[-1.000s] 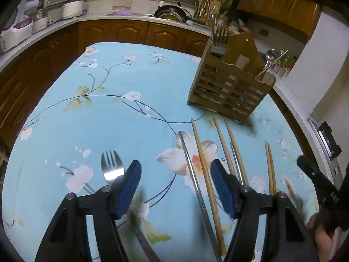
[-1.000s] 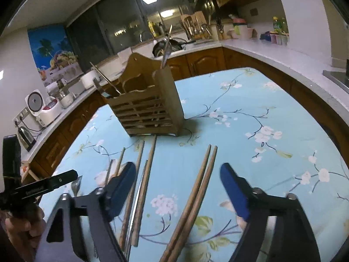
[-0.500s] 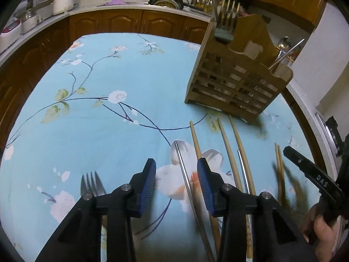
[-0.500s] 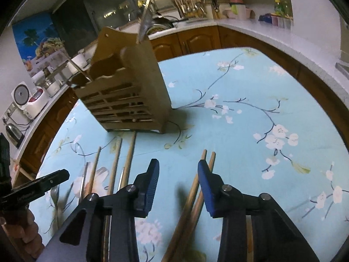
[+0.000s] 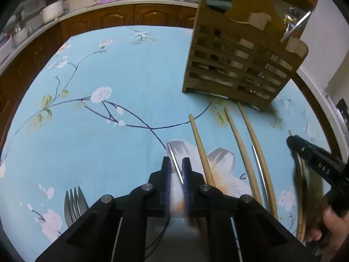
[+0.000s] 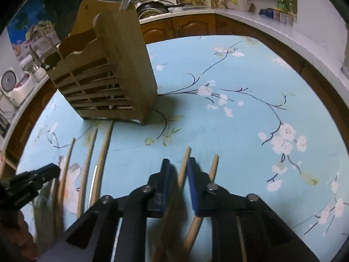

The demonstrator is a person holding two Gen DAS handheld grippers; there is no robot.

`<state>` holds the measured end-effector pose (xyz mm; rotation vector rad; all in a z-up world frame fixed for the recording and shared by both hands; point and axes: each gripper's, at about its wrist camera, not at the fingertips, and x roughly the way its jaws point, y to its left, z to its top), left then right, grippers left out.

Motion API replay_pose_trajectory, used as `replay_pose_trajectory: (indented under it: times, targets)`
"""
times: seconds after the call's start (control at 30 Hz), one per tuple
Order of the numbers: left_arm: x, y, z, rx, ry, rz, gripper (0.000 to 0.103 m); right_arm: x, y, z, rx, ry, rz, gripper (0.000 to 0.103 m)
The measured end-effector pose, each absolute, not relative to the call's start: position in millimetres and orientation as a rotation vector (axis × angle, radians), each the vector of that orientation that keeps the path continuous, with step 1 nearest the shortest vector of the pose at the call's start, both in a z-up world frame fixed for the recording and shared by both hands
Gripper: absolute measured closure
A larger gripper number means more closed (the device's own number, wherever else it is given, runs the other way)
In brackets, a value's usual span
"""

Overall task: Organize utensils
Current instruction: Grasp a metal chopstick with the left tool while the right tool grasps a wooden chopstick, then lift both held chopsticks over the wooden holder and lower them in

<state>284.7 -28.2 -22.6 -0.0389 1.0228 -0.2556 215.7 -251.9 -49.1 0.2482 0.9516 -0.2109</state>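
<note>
A wide table (image 5: 130, 65) under a light-blue cloth printed with white blossoms and dark branches takes up most of the room, with wooden cabinets and a crowded worktop running round behind it. At the far side stands a slatted wooden utensil holder (image 5: 237, 65), upright, with metal handles poking out of its top. In front of it the loose utensils lie in a row: several wooden chopsticks (image 5: 246, 152), a pair of thin metal chopsticks, and a fork (image 5: 74, 203) off by itself near the left edge. The left gripper (image 5: 176, 170) points down at the cloth, its blue fingers (image 5: 166, 181) drawn almost together with one metal chopstick (image 5: 174, 161) running between them; whether they already pinch it I cannot tell. The right gripper (image 6: 177, 174) is closing its fingers (image 6: 193, 183) round one wooden chopstick (image 6: 183, 168), a second lying just outside to the right. The only writing I can read is "DAS" on the right gripper's black arm (image 5: 322, 166).
</note>
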Motion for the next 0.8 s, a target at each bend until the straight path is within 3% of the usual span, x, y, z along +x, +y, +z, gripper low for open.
replay_pose_trajectory:
  times: [0.4,0.8]
  targets:
    - [274.9,-18.0,-13.0,-0.090,1.005,-0.275,0.101,209.5,-253.4,-40.1,0.339,0.913,-0.174,0.098]
    - [207.3,37.1,73.3,-0.235,0.797,-0.342,0.101,155.1,-232.1,53.5,0.377,0.682,-0.070,0.098]
